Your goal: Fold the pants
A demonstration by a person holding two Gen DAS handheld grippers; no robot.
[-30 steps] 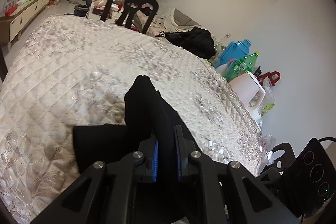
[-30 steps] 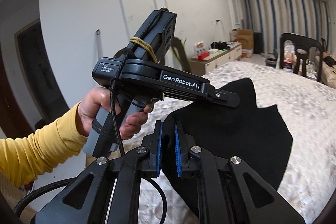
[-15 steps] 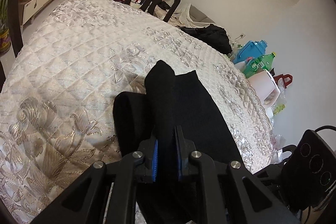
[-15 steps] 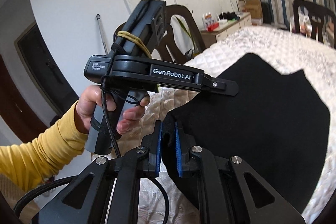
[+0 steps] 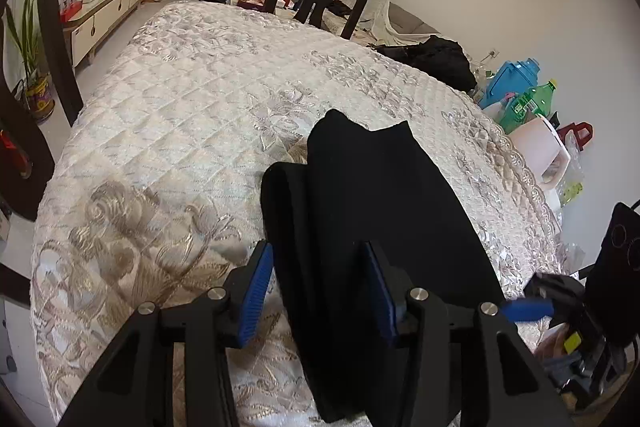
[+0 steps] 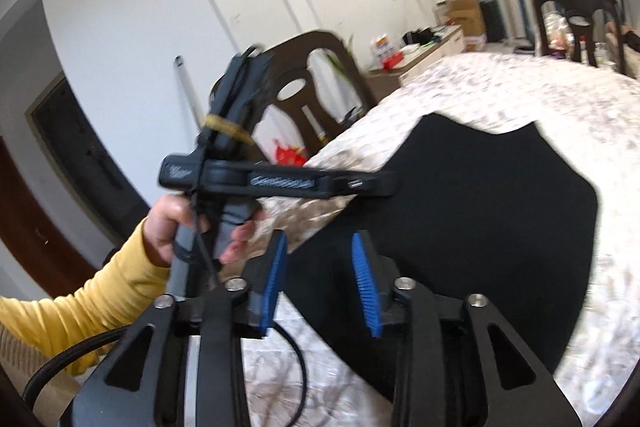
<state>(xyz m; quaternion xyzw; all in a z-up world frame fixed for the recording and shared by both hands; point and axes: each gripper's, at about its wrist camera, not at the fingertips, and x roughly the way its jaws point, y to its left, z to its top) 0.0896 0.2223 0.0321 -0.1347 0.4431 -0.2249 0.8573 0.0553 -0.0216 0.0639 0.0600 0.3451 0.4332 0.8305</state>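
The black pants [image 5: 372,211] lie folded on the near end of the quilted tabletop [image 5: 192,131], and both the left gripper [image 5: 320,287] and the right gripper [image 6: 320,279] have just been opening, their blue fingers [image 5: 256,291] now spread on either side of the cloth without pressing it.

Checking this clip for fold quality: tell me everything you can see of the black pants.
The black pants are plain, matte, soft cloth, lying folded in layers on the quilted bedspread, near its edge. A rounded fold shows on one side; the far edge ends in two peaks with a dip between. The left gripper and right gripper straddle the near edge; their jaws have just been opening, blue pads apart and not pressing, cloth between them.
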